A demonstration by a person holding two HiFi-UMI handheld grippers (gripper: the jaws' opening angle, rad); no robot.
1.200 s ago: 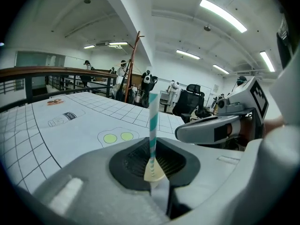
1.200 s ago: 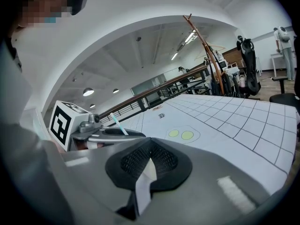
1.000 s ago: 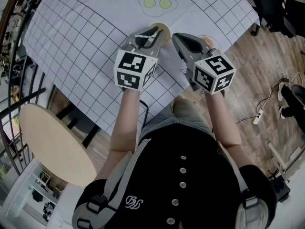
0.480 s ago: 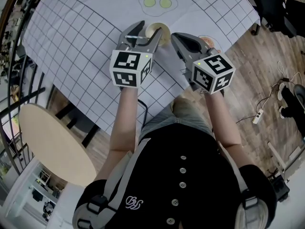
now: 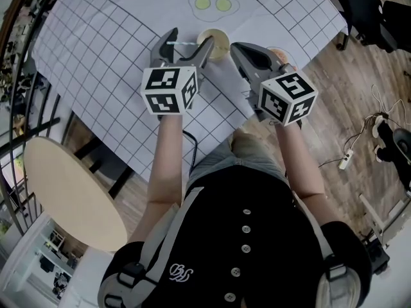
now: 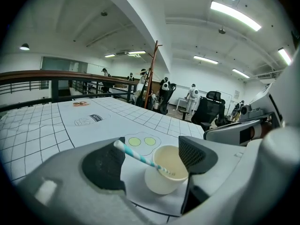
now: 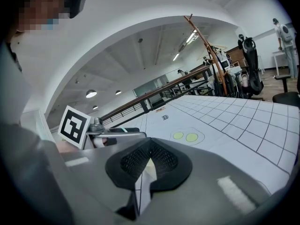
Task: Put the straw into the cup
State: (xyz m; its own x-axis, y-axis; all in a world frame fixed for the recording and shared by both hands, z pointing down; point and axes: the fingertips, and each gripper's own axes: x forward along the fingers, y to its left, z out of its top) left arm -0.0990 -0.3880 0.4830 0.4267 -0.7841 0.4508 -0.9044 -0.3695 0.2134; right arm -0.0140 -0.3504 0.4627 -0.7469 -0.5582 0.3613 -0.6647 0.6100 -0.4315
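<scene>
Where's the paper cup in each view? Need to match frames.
Head view: paper cup top centre, just below the printed green dots.
Left gripper view: paper cup lower centre, dots just behind it.
Right gripper view: cup not visible; dots centre-right.
Shared landmark: the green dots.

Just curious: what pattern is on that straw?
Blue and white stripes on the straw, clearest in the left gripper view.
</scene>
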